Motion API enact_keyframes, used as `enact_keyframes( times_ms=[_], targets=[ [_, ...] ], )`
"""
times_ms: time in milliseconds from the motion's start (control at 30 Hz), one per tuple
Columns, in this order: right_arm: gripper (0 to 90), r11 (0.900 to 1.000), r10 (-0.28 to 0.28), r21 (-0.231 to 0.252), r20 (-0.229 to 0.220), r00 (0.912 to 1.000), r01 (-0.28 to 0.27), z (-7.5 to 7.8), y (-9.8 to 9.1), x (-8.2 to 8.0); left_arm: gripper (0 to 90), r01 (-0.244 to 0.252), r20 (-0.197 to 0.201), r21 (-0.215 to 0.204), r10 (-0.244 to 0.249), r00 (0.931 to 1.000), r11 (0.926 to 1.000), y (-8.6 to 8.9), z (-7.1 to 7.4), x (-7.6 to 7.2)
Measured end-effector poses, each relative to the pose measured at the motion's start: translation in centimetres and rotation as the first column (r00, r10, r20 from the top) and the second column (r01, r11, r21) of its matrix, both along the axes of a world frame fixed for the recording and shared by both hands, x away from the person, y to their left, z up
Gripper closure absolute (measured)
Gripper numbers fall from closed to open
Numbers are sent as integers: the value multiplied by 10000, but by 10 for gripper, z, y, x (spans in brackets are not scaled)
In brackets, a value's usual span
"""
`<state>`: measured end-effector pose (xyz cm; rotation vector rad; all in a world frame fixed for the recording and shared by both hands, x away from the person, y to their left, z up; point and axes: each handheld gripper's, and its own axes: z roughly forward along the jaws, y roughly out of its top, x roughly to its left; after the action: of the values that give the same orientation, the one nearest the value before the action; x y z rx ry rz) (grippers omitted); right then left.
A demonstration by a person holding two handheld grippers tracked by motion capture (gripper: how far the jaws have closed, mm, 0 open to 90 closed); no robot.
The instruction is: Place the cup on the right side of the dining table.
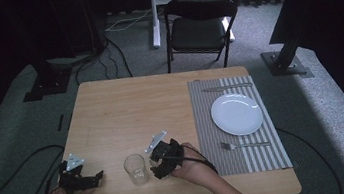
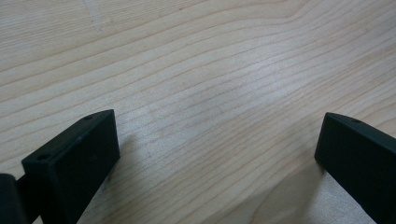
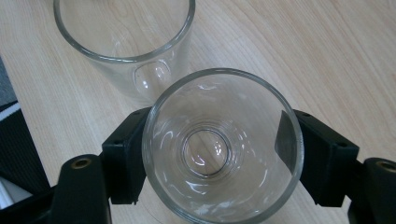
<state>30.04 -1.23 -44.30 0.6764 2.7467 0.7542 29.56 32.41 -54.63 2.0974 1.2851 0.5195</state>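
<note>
A small clear glass (image 3: 205, 154) stands upright on the wooden table (image 1: 122, 113) between the jaws of my right gripper (image 3: 219, 154), whose black pads press on its two sides. Just beyond it stands a second, wider clear glass (image 3: 140, 74), close to the first; I cannot tell whether they touch. From above, that wider glass (image 1: 135, 170) is near the table's front edge, with my right gripper (image 1: 155, 164) directly to its right. My left gripper (image 1: 99, 176) rests at the front left, jaws wide open (image 2: 219, 149) over bare wood.
A striped placemat (image 1: 268, 157) lies on the table's right side with a white plate (image 1: 237, 113), a fork (image 1: 244, 144) in front of it and a knife (image 1: 227, 87) behind. A black chair (image 1: 201, 27) stands beyond the table. Cables trail on the floor.
</note>
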Motion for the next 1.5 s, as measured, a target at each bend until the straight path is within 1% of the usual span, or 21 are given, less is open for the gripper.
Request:
enact_keyframes(
  times_ms=[100,200,233,300,333,467,567,733,833,933,967,1000,1133,1200,1233,1267,1300,1367,1400,1467,1500],
  targets=[
    [280,9999,21,-112,89,10000,-20,2,1,0,1,2,-4,6,-2,10000,10000,0,0,0],
    [280,10000,-19,-15,113,9999,19,4,1,1,2,2,-1,6,-2,10000,10000,0,0,0],
    [280,9998,-132,179,139,9998,130,5,1,2,1,2,0,5,-2,10000,10000,0,0,0],
    [281,9998,-100,143,159,9998,98,8,0,3,1,1,5,1,-1,10000,10000,0,0,0],
    [280,9994,-213,278,268,9994,206,10,-1,4,2,1,0,6,-1,10000,10000,0,0,0],
    [280,9995,-234,240,335,9992,226,18,-3,9,2,0,4,2,0,10000,10000,0,0,0],
    [280,9978,-417,529,191,9989,407,24,-8,17,1,-4,8,-1,4,10000,10000,0,0,0],
    [281,9972,-576,484,299,9979,561,31,-12,26,1,-11,6,-8,11,10000,10000,0,0,0],
    [281,9942,-907,608,322,9954,887,37,-17,39,1,-11,13,-12,11,10000,10000,0,0,0],
    [281,9930,-1032,613,329,9941,1010,39,-20,45,2,0,16,5,0,10000,10000,0,0,0],
    [281,9906,-1250,608,349,9915,1228,40,-23,51,1,-4,23,5,4,10000,10000,0,0,0],
    [281,9906,-1250,608,349,9915,1228,40,-23,51,1,-3,16,12,3,10000,10000,0,0,0],
    [281,9855,-1667,376,370,9853,1654,41,-34,65,1,-7,28,6,7,10000,10000,0,0,0],
    [281,9811,-1911,385,365,9809,1897,42,-40,72,1,-5,31,5,5,10000,10000,0,0,0],
    [281,9811,-1911,385,365,9809,1897,42,-40,72,1,-5,31,5,5,10000,10000,0,0,0],
    [281,9787,-2033,358,365,9784,2020,43,-43,76,1,-4,27,9,4,10000,10000,0,0,0],
    [281,9720,-2315,465,251,9725,2301,44,-50,83,2,-5,27,6,5,10000,10000,0,0,0],
    [281,9678,-2495,429,296,9679,2482,45,-56,89,1,-5,27,7,5,10000,10000,0,0,0],
    [281,9678,-2495,429,296,9679,2482,45,-56,89,2,-5,27,7,5,10000,10000,0,0,0],
    [281,9622,-2716,309,423,9615,2705,46,-61,96,2,4,18,16,-4,10000,10000,0,0,0],
    [281,9560,-2933,238,444,9550,2925,47,-68,103,1,7,16,13,-7,10000,10000,0,0,0]
  ],
)
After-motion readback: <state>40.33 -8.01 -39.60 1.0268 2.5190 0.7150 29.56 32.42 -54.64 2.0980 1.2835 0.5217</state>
